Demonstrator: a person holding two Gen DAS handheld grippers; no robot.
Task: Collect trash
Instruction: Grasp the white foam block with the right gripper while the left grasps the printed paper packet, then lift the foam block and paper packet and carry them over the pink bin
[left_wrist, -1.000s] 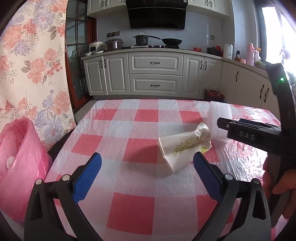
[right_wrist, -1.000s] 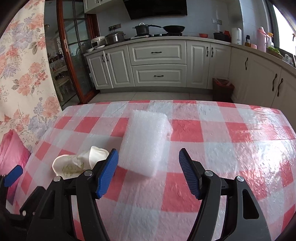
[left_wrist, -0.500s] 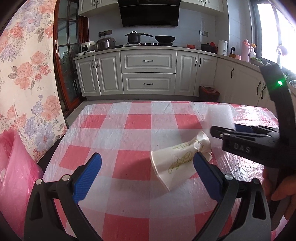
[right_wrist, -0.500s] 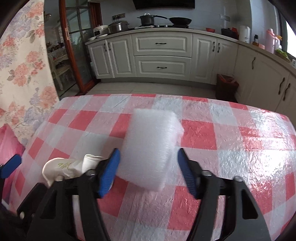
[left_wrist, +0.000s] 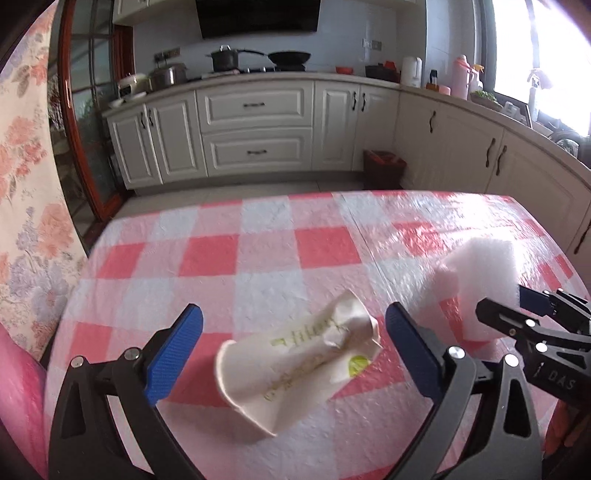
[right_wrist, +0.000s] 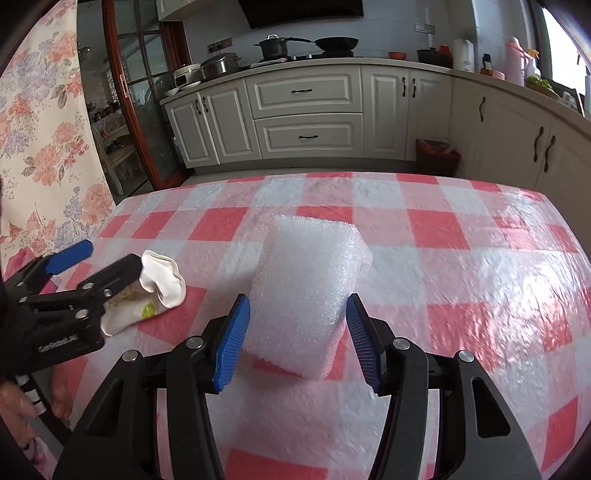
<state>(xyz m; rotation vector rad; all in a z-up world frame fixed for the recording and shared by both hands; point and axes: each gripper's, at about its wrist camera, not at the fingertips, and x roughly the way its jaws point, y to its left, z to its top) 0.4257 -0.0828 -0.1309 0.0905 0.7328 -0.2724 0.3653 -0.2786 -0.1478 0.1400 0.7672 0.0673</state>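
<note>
Seen over a red-and-white checked tablecloth (right_wrist: 454, 236): right gripper (right_wrist: 297, 341) with blue pads (right_wrist: 231, 345) flanking a white foam block (right_wrist: 308, 291), apparently touching its sides; at left, left gripper (right_wrist: 107, 260) spread around a crumpled paper cup (right_wrist: 159, 282).

Right gripper (right_wrist: 297, 338) fingers narrower, now touching foam block (right_wrist: 308, 291). Left gripper (left_wrist: 293, 352) closer, now straddling crumpled paper cup (left_wrist: 299, 363).
</note>
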